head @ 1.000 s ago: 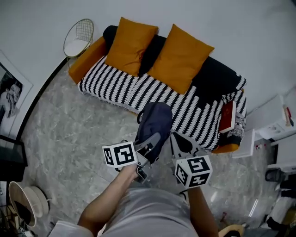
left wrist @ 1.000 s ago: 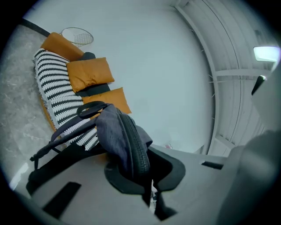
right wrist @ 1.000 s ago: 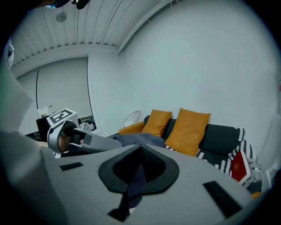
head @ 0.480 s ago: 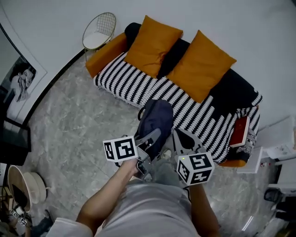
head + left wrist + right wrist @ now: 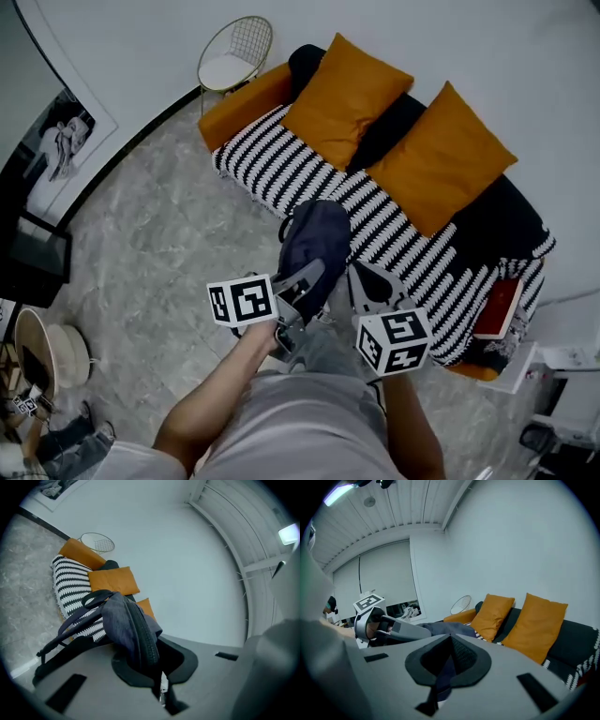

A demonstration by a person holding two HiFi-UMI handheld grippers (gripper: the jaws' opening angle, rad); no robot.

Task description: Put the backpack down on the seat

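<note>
Head view: sofa (image 5: 309,169) has shifted rightward behind the still-held backpack (image 5: 317,239).

backpack (image 5: 317,239) before sofa (image 5: 281,164), cushions (image 5: 347,89) on it

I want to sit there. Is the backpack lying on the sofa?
No, the backpack hangs in the air from the left hand-held gripper and right hand-held gripper, off the sofa.

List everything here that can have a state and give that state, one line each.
Backpack, held up in the air at the sofa's front edge, not yet on the seat.
Left gripper, shut on the backpack.
Right gripper, shut on the backpack's fabric.
Sofa, striped seat bare, nothing set on it in front of the cushions.
Cushions, leaning upright against the backrest.
</note>
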